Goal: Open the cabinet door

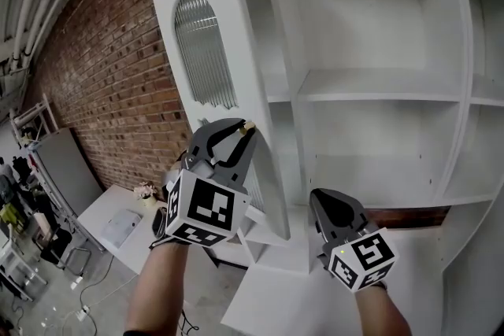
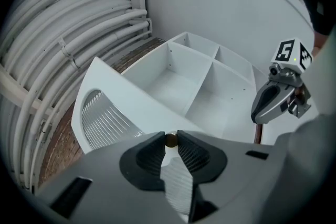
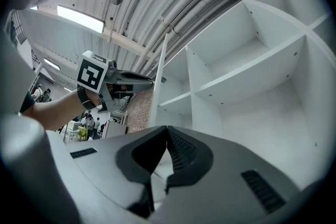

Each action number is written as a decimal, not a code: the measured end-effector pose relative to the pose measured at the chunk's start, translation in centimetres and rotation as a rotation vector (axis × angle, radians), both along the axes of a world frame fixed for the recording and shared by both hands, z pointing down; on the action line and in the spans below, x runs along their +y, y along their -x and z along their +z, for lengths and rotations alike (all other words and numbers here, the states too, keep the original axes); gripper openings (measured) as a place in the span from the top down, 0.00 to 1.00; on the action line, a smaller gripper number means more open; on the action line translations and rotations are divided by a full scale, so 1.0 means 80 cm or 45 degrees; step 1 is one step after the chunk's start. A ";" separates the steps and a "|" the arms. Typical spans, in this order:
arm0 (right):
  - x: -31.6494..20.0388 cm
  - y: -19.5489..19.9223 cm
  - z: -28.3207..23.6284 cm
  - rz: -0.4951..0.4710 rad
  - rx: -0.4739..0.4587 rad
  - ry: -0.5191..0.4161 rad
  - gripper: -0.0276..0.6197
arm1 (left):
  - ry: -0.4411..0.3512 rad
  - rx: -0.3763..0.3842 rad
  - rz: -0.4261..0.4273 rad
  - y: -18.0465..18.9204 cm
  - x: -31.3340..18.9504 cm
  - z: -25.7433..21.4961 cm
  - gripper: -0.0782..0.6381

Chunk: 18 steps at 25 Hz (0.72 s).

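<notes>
The white cabinet door with an arched ribbed-glass pane stands swung out from the white cabinet, edge-on in the right gripper view. My left gripper is shut on the door's small brass knob, which sits pinched between the two fingertips. My right gripper hangs lower right before the open shelves, jaws shut with nothing in them. In the left gripper view the door lies under the jaws and the right gripper shows at right.
A red brick wall runs left of the cabinet. Below it are a grey cabinet and a white table with small items. White ceiling pipes run overhead. Bare shelves fill the cabinet's inside.
</notes>
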State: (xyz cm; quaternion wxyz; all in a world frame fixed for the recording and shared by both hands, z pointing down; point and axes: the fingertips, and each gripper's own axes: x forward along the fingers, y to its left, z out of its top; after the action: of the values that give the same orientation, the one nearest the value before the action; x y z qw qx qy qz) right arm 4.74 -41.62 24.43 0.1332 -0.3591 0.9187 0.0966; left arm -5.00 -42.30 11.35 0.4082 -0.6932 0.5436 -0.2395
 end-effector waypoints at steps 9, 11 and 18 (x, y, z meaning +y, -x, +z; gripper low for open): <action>0.029 0.030 -0.010 0.073 0.008 -0.013 0.95 | 0.010 0.009 0.119 0.032 0.046 0.000 0.78; 0.037 0.040 -0.012 0.081 0.010 -0.019 0.95 | 0.006 0.014 0.141 0.041 0.057 -0.001 0.78; 0.063 0.078 -0.019 0.102 0.020 -0.031 0.95 | 0.012 0.063 0.212 0.083 0.094 -0.002 0.78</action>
State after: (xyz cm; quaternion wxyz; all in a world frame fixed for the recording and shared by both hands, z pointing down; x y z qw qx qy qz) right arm -1.50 -36.59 22.92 0.1263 -0.3933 0.9033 0.1158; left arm -11.63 -34.80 11.22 0.4101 -0.7436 0.4928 -0.1900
